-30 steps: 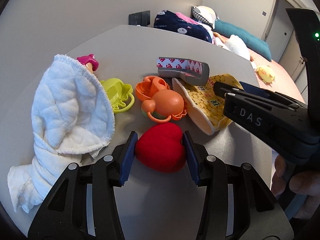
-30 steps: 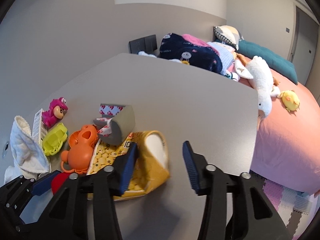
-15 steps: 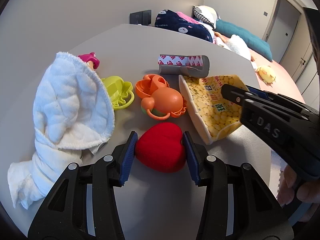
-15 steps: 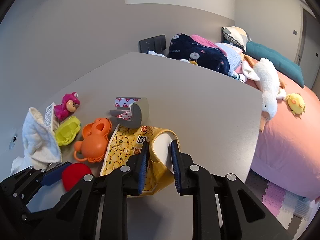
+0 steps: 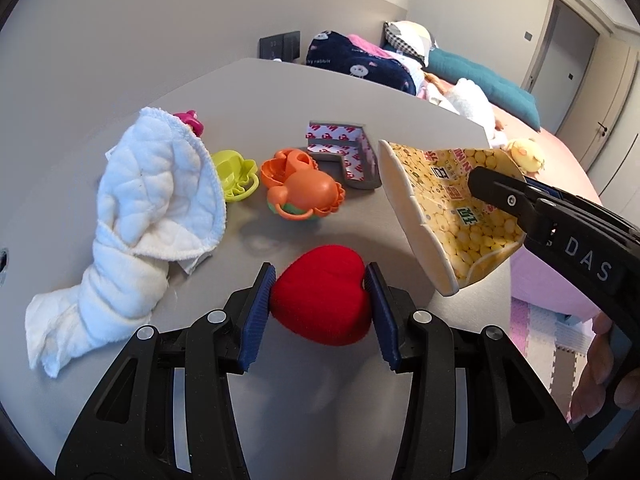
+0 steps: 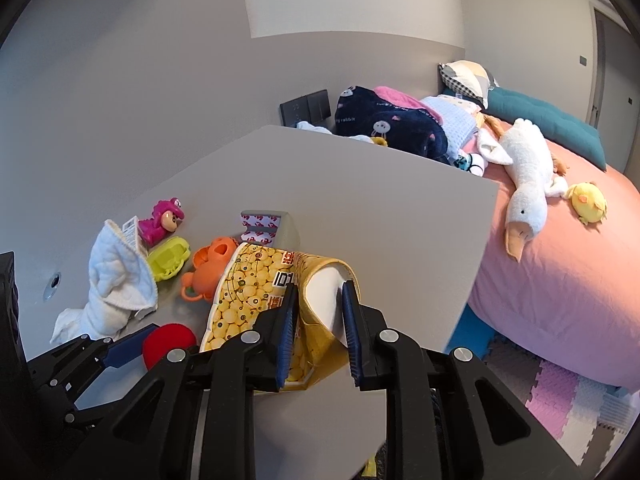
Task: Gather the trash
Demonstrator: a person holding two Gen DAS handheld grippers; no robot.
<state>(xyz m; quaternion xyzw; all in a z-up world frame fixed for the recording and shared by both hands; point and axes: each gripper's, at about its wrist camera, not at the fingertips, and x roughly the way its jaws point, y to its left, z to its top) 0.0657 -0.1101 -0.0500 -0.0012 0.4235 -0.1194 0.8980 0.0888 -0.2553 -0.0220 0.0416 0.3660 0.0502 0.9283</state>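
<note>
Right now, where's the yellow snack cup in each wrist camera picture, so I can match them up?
Left wrist view: yellow snack cup at right of centre, tilted, pinched by the right gripper.
Right wrist view: the cup at lower centre, its wall between the fingertips.
Shared landmark: the orange toy, just left of the cup.

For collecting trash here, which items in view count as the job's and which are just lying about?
Job's own:
yellow snack cup, gripped by the right gripper
red heart, gripped by the left gripper

Lying about:
white cloth
orange toy
green toy
pink figure
grey tape-backed bracket
</note>
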